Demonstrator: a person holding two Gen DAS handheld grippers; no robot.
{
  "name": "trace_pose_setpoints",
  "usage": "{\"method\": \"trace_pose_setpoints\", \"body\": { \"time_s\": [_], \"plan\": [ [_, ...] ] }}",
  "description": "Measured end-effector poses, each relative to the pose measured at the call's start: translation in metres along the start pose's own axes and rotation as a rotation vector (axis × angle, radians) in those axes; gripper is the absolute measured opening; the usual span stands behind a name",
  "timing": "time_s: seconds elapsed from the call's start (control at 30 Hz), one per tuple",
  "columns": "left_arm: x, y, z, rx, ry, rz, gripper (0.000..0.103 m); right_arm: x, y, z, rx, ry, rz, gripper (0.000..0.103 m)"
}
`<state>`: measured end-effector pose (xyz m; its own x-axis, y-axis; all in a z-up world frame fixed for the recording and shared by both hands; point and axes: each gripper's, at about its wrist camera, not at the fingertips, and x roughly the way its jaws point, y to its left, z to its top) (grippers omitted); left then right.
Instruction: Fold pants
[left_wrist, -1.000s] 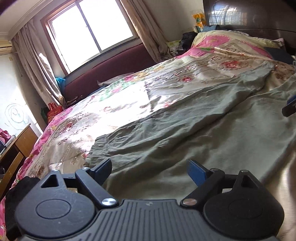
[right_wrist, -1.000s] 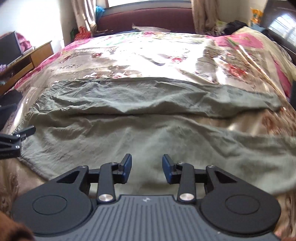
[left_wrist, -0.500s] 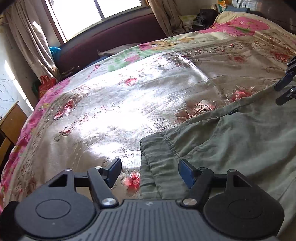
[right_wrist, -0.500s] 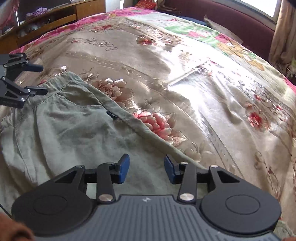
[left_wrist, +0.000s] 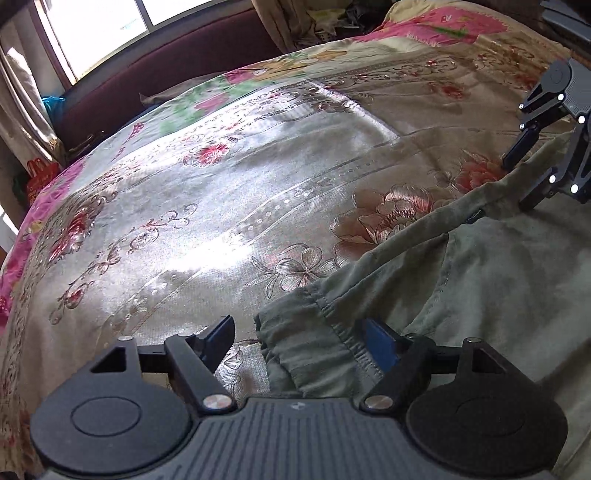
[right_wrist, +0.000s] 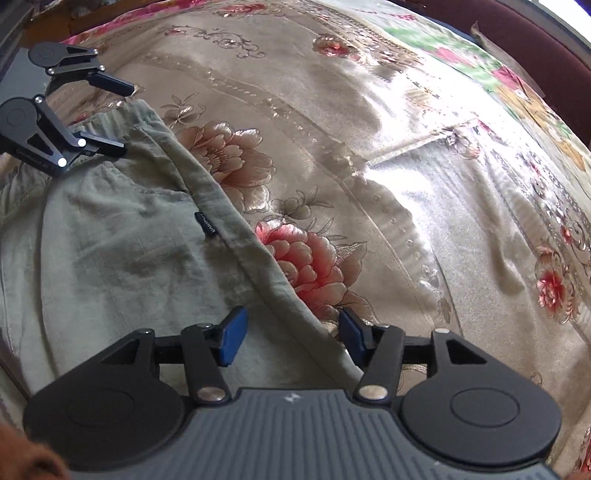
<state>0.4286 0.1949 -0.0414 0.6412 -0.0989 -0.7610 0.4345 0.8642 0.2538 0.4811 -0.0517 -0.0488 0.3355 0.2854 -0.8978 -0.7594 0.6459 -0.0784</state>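
Note:
Olive-green pants (left_wrist: 480, 280) lie flat on a shiny floral bedspread (left_wrist: 229, 206). My left gripper (left_wrist: 301, 341) is open, its jaws on either side of the elastic waistband corner (left_wrist: 314, 332). My right gripper (right_wrist: 290, 332) is open and straddles the pants' far edge (right_wrist: 236, 236), which carries a small dark label (right_wrist: 207, 224). The pants (right_wrist: 110, 251) fill the left of the right wrist view. Each gripper shows in the other's view: the right one (left_wrist: 524, 177) at the far right, the left one (right_wrist: 118, 118) at the upper left.
A dark red headboard or sofa back (left_wrist: 166, 62) and a window with curtains (left_wrist: 103, 33) stand beyond the bed. Pillows and a pink quilt (left_wrist: 443, 29) lie at the upper right. The bedspread (right_wrist: 424, 184) stretches to the right of the pants.
Both grippers have moved down onto the pants' far edge. The left now straddles the waistband corner. The right gripper's jaws have opened wider around the edge.

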Motion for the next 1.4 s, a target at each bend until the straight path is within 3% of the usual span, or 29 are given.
{"method": "trace_pose_setpoints", "body": {
  "time_s": [0.1,0.2,0.27,0.33,0.43,0.6,0.77,0.87,0.97,1.07,1.17,1.4],
  "plan": [
    [0.006,0.003,0.003,-0.002,0.009,-0.012,0.092,0.001,0.001,-0.001,0.011,0.007,0.015,0.055],
    [0.012,0.010,0.005,-0.034,0.028,-0.029,0.088,0.000,0.006,-0.002,0.013,0.009,0.020,0.039],
    [0.010,0.010,0.005,-0.037,0.033,-0.058,0.063,0.000,0.007,-0.002,0.028,0.014,0.025,0.018],
    [0.012,0.011,0.008,-0.052,0.050,-0.084,0.053,-0.001,0.008,-0.001,0.050,0.018,0.007,0.003],
    [0.013,0.010,0.013,-0.065,0.059,-0.107,0.037,-0.009,0.012,0.000,0.062,0.005,-0.033,0.002],
    [-0.011,0.010,0.020,-0.073,-0.006,-0.041,0.034,-0.053,0.025,0.005,0.064,-0.083,-0.086,0.001],
    [-0.096,0.015,0.007,-0.110,-0.165,0.017,0.033,-0.143,0.068,-0.009,0.060,-0.221,-0.081,0.001],
    [-0.163,-0.001,-0.027,-0.107,-0.211,0.026,0.032,-0.185,0.119,-0.044,0.057,-0.238,-0.003,0.001],
    [-0.200,-0.024,-0.075,-0.147,-0.143,0.024,0.031,-0.180,0.163,-0.084,0.109,-0.183,0.094,0.001],
    [-0.203,-0.044,-0.121,-0.216,-0.038,0.026,0.031,-0.138,0.205,-0.122,0.153,-0.070,0.201,0.002],
    [-0.186,-0.064,-0.160,-0.241,0.063,0.019,0.029,-0.106,0.233,-0.143,0.095,-0.013,0.188,0.002],
    [-0.196,-0.077,-0.177,-0.249,-0.008,0.051,0.027,-0.108,0.234,-0.139,0.027,-0.058,0.168,0.002]
  ]
}}
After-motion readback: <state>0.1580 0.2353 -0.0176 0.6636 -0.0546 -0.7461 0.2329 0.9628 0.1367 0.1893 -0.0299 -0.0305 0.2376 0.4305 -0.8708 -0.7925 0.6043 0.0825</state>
